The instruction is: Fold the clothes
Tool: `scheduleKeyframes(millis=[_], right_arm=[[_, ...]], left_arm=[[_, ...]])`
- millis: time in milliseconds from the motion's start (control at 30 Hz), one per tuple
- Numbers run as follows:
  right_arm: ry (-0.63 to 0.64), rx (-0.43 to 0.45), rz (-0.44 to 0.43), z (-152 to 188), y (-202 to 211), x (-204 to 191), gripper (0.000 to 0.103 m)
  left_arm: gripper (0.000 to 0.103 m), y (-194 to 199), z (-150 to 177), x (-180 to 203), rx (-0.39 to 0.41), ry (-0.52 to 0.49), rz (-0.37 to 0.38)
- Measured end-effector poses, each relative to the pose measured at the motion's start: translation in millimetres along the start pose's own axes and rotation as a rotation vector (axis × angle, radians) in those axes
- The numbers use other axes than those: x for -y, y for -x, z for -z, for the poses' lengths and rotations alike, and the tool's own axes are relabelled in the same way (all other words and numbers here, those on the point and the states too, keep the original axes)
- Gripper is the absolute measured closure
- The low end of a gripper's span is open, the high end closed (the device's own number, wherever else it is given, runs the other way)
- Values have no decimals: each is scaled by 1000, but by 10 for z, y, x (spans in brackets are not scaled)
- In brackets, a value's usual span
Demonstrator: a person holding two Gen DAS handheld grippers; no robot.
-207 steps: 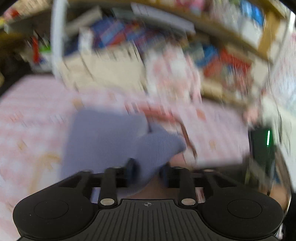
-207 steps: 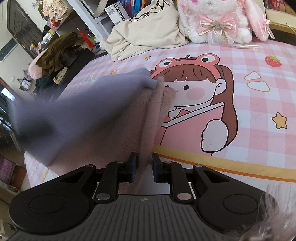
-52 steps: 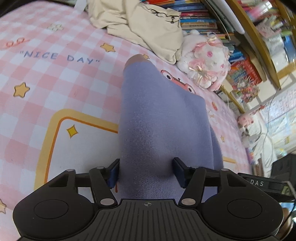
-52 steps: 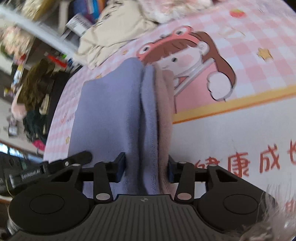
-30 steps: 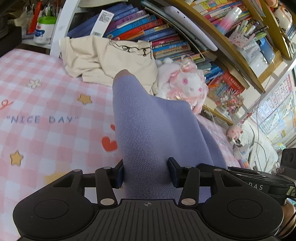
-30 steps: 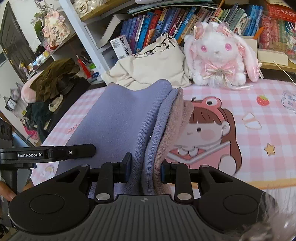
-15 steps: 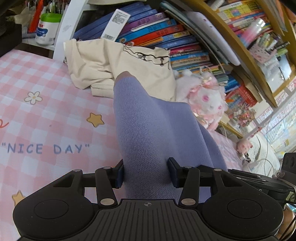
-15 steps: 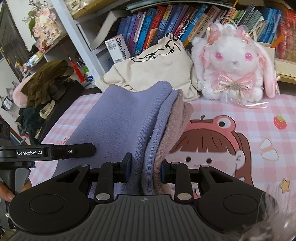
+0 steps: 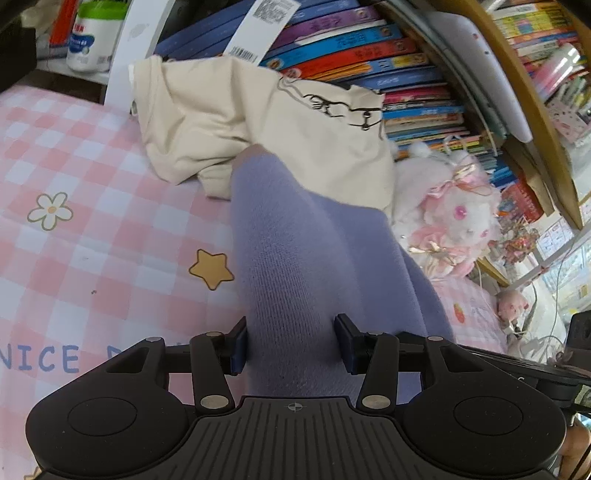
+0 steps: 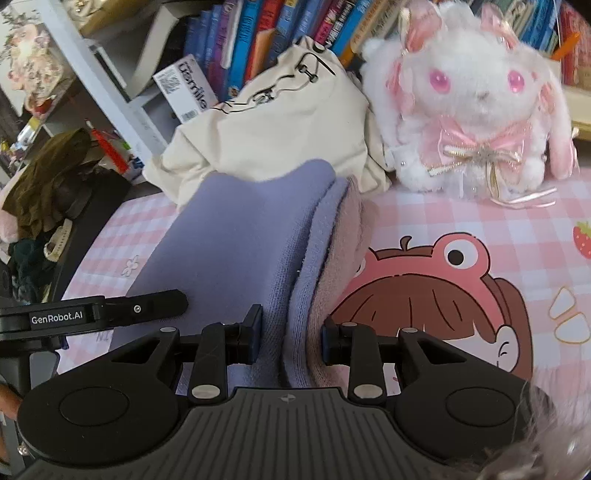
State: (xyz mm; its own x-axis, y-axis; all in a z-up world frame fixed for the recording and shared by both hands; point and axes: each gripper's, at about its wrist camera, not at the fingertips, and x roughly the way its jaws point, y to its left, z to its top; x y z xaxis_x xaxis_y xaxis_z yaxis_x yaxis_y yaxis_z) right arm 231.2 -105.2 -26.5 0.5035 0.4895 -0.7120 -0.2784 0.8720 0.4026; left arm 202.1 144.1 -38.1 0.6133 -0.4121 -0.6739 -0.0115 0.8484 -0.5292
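Pink-checked bench below, each tool, left and right, pinches the folded purple garment; its far end could snag the cream shirt.

One folded lilac knit garment, one crumpled cream T-shirt, one white-and-pink plush bunny, two black grippers, left and right, and one white tub.

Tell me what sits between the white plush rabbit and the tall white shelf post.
A crumpled cream shirt lies between the plush rabbit and the white shelf post, leaning against the books; the right wrist view shows it best.
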Motion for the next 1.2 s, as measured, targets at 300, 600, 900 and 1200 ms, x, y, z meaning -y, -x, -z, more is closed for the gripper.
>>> scheduleKeyframes(millis=[300,600,900,1200], right_arm=[[-167,-27,-30,29,-130,147,65],[-88,55,-17,60,179,68,24],[22,131,107,432,623,2,17],[114,138,167,863,895,-68,15]], left_arm=[[49,-85,-37,-122,1,34,-15],[21,269,85,183,149,-112,-145],[19,624,589,481,252,-196,-215],[17,672,1165,813,249,-297,-289]])
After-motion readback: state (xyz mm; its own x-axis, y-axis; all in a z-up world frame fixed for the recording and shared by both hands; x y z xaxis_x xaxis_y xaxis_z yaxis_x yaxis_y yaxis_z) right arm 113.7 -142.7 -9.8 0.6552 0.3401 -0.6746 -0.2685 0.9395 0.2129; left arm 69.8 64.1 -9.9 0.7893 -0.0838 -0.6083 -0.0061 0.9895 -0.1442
